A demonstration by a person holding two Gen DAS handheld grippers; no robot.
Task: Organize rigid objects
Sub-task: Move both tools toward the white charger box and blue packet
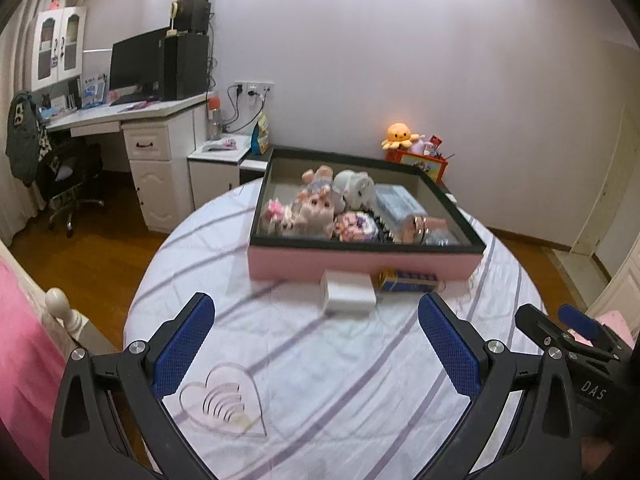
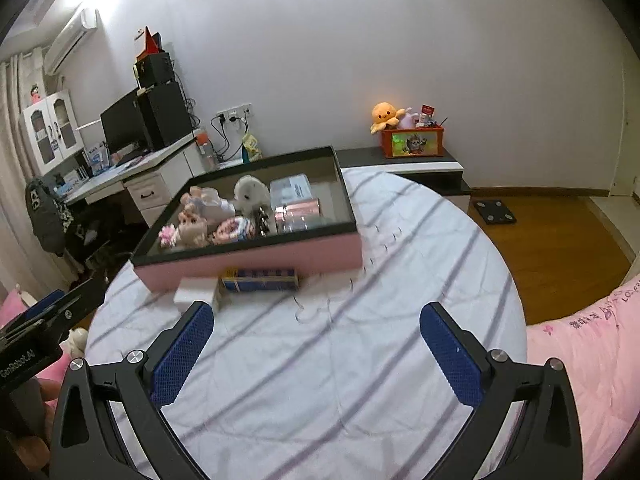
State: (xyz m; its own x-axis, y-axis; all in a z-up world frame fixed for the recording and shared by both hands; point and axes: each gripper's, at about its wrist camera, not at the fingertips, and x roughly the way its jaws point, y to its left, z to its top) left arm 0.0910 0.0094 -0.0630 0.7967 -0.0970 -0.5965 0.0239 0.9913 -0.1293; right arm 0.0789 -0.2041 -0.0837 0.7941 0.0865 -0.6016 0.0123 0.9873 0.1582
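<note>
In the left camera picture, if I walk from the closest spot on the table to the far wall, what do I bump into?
Clear heart → white box → pink tray with toys → orange octopus on the red box.

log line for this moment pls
left gripper open, empty | right gripper open, empty | white box, blue box on table before pink tray

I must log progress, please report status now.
Left tool and right tool open, empty. White box and blue box still outside pink tray. Nothing blocking.
</note>
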